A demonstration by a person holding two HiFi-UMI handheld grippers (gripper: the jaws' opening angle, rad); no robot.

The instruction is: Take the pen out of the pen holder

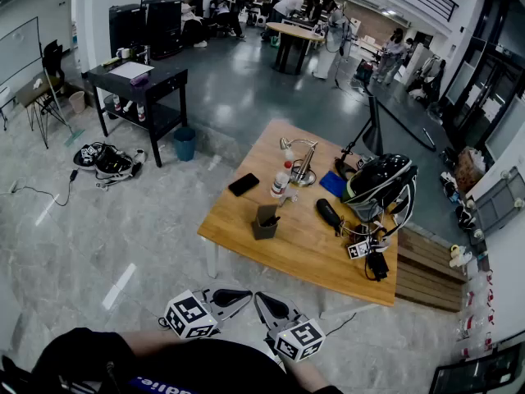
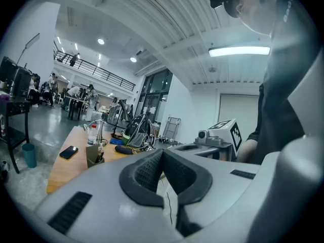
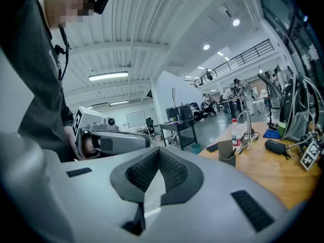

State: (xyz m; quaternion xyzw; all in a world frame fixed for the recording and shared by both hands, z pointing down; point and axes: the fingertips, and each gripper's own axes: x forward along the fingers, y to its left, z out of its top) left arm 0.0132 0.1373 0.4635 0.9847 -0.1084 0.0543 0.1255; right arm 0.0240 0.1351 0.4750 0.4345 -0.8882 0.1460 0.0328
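Wooden table (image 1: 289, 254) sat mid-frame in the head view w/ the grey pen holder (image 1: 264, 223) near its left edge, pen (image 1: 273, 219) inside it. Left gripper (image 1: 244, 293) & right gripper (image 1: 259, 297) were at the bottom of the frame, well apart from the holder, both w/ jaws closed on nothing

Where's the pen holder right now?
In the head view, the pen holder stands on the wooden table near its left edge, just below the black phone and the bottle.

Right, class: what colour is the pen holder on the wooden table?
The pen holder is dark grey, clearest in the head view.
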